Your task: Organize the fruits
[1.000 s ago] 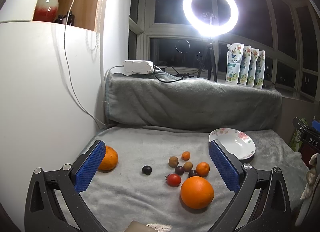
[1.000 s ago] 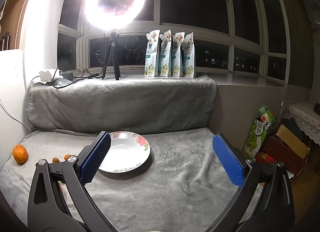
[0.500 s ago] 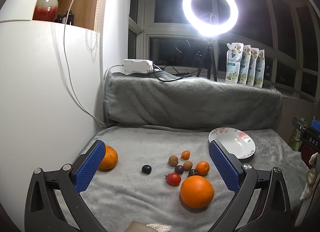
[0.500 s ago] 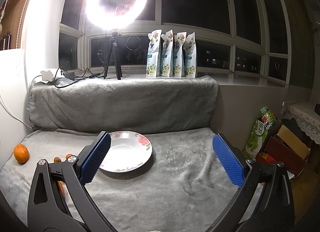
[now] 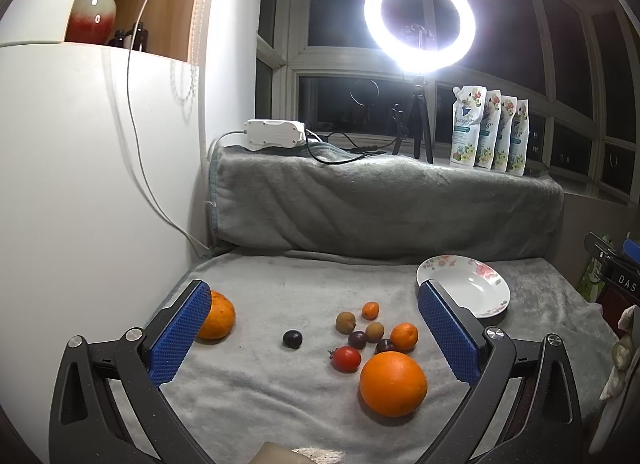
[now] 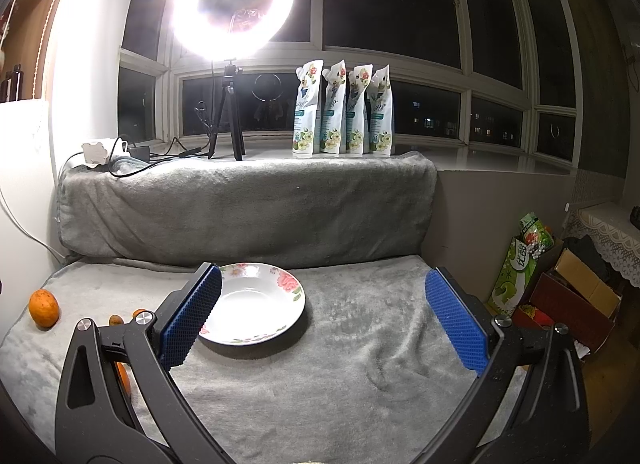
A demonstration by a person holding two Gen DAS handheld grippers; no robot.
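Two grippers hover over a grey blanket [image 5: 280,404] spread on the worktop, both with jaws wide apart and holding nothing. The left gripper [image 5: 312,328] faces the fruit; the right gripper [image 6: 324,316] faces the plate [image 6: 256,306], which sits empty on the right side of the blanket. That split looks deliberate: one side to pick, the other to receive or steady.

All the fruit is loose on the blanket, well apart from the plate. A big orange [image 5: 393,383] lies nearest the left gripper, with a tomato [image 5: 346,359] just beside it. Behind them is a tight cluster: two brown longan-like fruits [image 5: 345,322], dark grapes [image 5: 357,339] and two small oranges [image 5: 404,336]. One grape [image 5: 292,339] sits alone toward the middle, and another orange [image 5: 216,316] lies at the far left, partly hidden by the left jaw. Nothing is sorted yet, I'd judge; the task is at its start.

The blanket probably keeps round fruit from rolling. A ring light [image 5: 419,20] on a tripod lights the scene from the sill, beside four pouches [image 6: 344,112] with flower prints; their lettering is too small to read. At the right edge of the left view, white letters "DAS" [image 5: 626,283] show on a black part, cut off. A green bag [image 6: 520,260] on the floor bears Chinese characters I cannot make out.
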